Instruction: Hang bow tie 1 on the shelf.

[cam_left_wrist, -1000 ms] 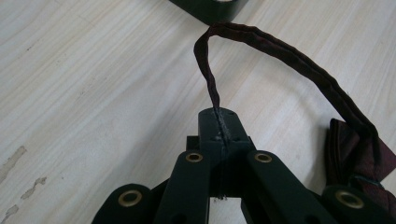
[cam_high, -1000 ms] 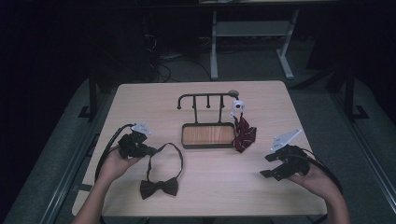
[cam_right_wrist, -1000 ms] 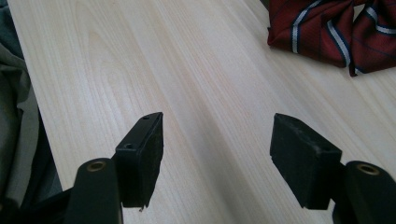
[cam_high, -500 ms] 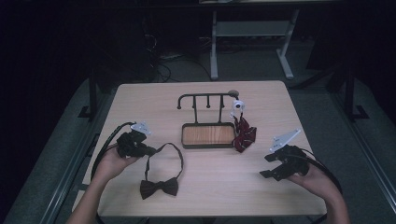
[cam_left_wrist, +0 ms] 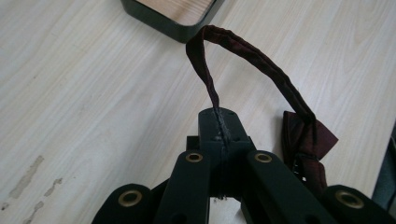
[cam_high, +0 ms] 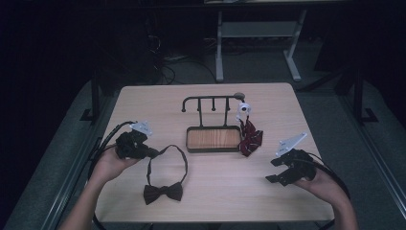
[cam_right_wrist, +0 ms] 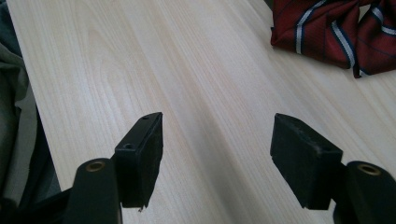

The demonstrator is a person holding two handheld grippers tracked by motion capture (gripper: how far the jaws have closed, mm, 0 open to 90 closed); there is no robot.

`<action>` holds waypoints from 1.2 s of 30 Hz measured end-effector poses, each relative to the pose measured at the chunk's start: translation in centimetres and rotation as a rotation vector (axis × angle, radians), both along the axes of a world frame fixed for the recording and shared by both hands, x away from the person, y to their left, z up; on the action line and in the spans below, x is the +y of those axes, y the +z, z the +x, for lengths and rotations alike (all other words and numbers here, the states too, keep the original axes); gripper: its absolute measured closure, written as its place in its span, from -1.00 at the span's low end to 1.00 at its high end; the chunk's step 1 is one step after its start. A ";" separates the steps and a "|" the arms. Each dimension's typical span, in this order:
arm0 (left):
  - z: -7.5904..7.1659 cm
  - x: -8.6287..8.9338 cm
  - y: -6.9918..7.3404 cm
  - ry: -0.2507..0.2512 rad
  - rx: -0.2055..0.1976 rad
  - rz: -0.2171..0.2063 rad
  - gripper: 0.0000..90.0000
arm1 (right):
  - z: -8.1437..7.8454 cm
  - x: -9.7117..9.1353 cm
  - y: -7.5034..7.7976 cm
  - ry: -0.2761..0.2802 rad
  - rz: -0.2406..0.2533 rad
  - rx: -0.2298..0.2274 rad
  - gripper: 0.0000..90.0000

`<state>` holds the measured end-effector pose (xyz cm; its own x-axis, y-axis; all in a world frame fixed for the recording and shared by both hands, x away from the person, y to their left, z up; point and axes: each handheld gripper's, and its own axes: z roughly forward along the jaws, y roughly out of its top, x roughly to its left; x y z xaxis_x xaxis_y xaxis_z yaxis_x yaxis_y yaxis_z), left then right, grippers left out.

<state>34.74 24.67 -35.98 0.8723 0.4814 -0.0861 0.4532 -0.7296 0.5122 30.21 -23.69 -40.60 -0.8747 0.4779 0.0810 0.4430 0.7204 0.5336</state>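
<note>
Left gripper (cam_high: 152, 153) low over the pale wooden table (cam_high: 215, 191), fingers pinching the neck strap of the dark maroon bow tie (cam_high: 163, 192) lying at front left. Right gripper (cam_right_wrist: 217, 154) hovers front right, fingers spread, palm partly hidden.

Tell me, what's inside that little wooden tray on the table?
Nothing visible: the tray shows a bare wooden floor inside its dark rim. The striped tie lies beside it, outside. Under the tray is hidden.
</note>
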 end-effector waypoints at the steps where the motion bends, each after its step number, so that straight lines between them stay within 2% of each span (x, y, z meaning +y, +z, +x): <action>1: 0.0 0.1 0.3 -0.001 -0.001 -0.008 0.99 | 0.0 0.0 0.0 -0.001 0.001 0.000 -0.25; 12: -0.3 -0.1 2.7 -0.033 -0.016 -0.010 0.99 | 0.0 0.1 0.0 -0.003 -0.001 0.001 -0.25; 19: -0.8 -0.5 4.3 -0.040 -0.049 -0.014 0.99 | 0.0 -0.1 0.1 -0.015 0.000 -0.010 -0.28; 24: -0.7 -0.7 5.3 -0.050 -0.054 -0.016 1.00 | 0.0 0.0 0.1 -0.008 -0.003 -0.016 -0.27; 32: -0.8 -1.2 6.3 -0.063 -0.058 -0.015 0.99 | 0.0 0.0 0.2 -0.007 0.002 -0.013 -0.28; 36: -0.8 -1.3 6.7 -0.066 -0.062 -0.034 0.99 | 0.0 0.0 0.2 -0.006 0.001 -0.013 -0.28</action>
